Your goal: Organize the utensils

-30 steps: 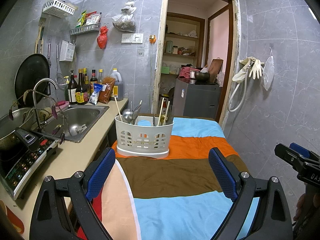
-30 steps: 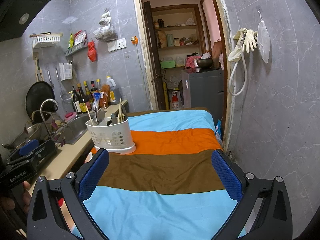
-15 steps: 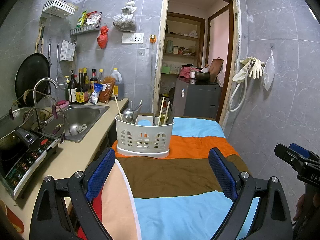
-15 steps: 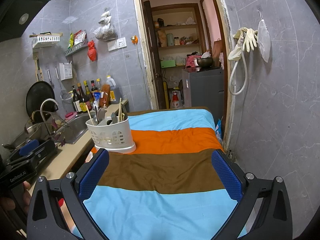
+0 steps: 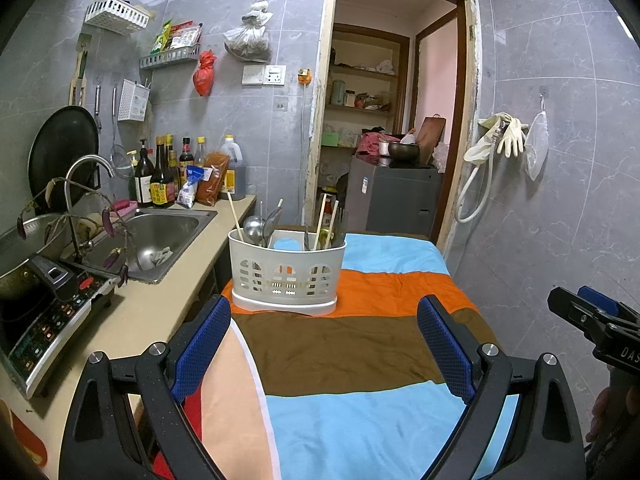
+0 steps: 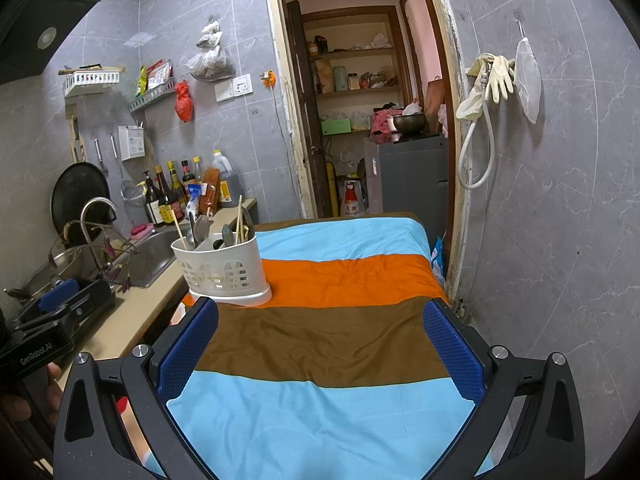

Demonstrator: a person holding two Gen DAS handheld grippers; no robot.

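Observation:
A white plastic utensil caddy (image 5: 286,276) stands on the orange stripe of a striped cloth (image 5: 360,344) over a table. It holds chopsticks (image 5: 236,218), spoons (image 5: 253,227) and other utensils upright. It also shows in the right wrist view (image 6: 224,270), at left. My left gripper (image 5: 324,340) is open and empty, held back from the caddy above the brown stripe. My right gripper (image 6: 320,344) is open and empty, to the right of the caddy and short of it.
A counter (image 5: 132,320) runs along the left with a steel sink (image 5: 160,236), a tap (image 5: 76,184), an induction cooker (image 5: 44,312) and bottles (image 5: 160,184). A doorway (image 5: 380,120) with a grey appliance (image 5: 396,196) lies behind the table. A tiled wall (image 6: 560,200) is at right.

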